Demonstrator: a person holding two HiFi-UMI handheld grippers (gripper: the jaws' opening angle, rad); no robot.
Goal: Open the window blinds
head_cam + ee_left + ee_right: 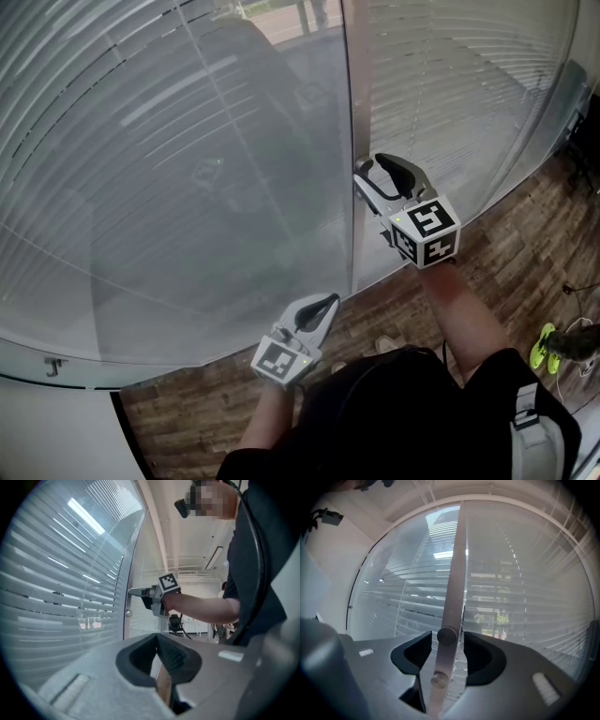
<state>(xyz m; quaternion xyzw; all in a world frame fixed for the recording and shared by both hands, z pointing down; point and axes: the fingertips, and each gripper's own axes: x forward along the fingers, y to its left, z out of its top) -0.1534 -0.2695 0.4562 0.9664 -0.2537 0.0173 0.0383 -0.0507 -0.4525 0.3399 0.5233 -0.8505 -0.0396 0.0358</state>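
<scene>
**A:** Where do the blinds (187,169) sit?

**B:** They hang behind the glass across the whole window, with the slats lying horizontal. They run on both sides of a grey upright post (360,84) that splits the panes. In the right gripper view, daylight and some greenery show between the slats just right of that post.

**A:** And the right tongs (375,172)?

**B:** The person holds them level, right up at the post. Their jaws stand spread, one on each side of a round knob (447,635) that sticks out of the post. The knob sits between the two dark pads with a sliver of space on either side, so neither pad presses on it.

**A:** Is there anything else on the post?

**B:** There is a second knob (439,680), paler, just below the first and nearer the camera.

**A:** What about the left tongs (317,309)?

**B:** In the head view they are lower and to the left, near the bottom edge of the blinds, pointing towards the window. Their jaws are pressed almost together, leaving only a thin slit, and nothing lies between them. They touch neither the post nor the glass.

**A:** What lies below all this?

**B:** A wooden floor (506,262) runs along the foot of the window. The person's bare forearm (461,305) reaches up to the marker cube on the right tongs.
</scene>
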